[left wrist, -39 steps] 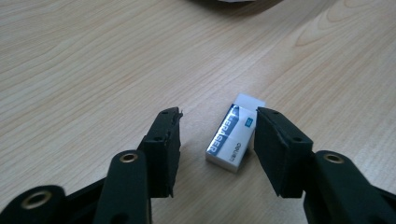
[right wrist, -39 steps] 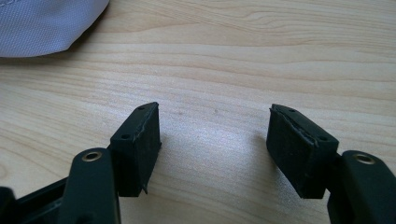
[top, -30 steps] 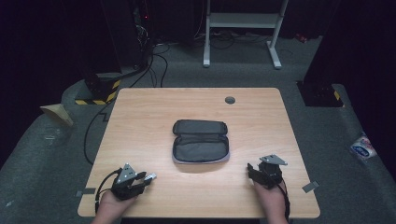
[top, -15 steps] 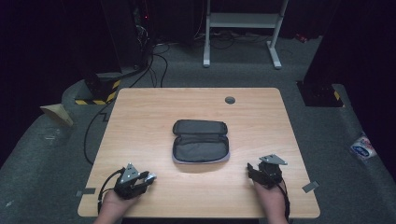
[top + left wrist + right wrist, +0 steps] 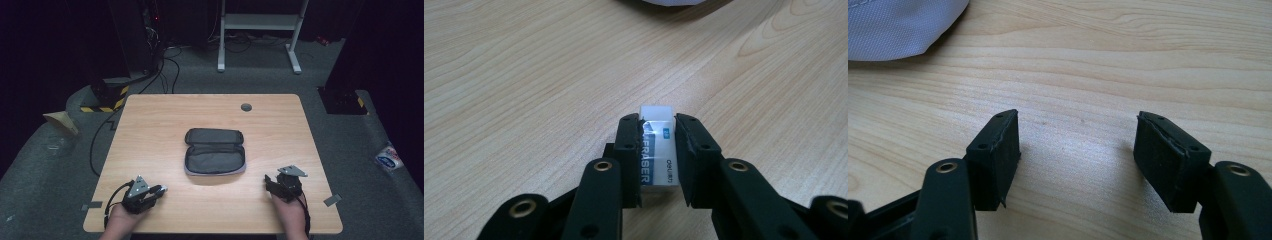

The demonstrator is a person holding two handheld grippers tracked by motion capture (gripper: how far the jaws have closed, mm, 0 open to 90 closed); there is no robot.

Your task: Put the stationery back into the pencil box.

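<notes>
A white eraser [image 5: 658, 150] with a printed sleeve lies on the wooden table [image 5: 150, 130] between my left gripper's jaws. The left gripper [image 5: 658, 122] has just been closing, and its pads now press on the eraser's two long sides. In the high view the left gripper [image 5: 159, 190] sits near the table's front left, pointing right. My right gripper [image 5: 1078, 135] stands open just above bare wood with nothing between its fingers, at the front right [image 5: 269, 181]. An open grey zip pouch [image 5: 215, 152] lies at the table's middle, between and beyond both grippers.
A corner of the pouch [image 5: 898, 25] lies up and to the left of the right gripper's jaws. A round cable grommet [image 5: 246, 107] sits near the table's far edge. Cables and a white stand foot lie on the floor beyond the table.
</notes>
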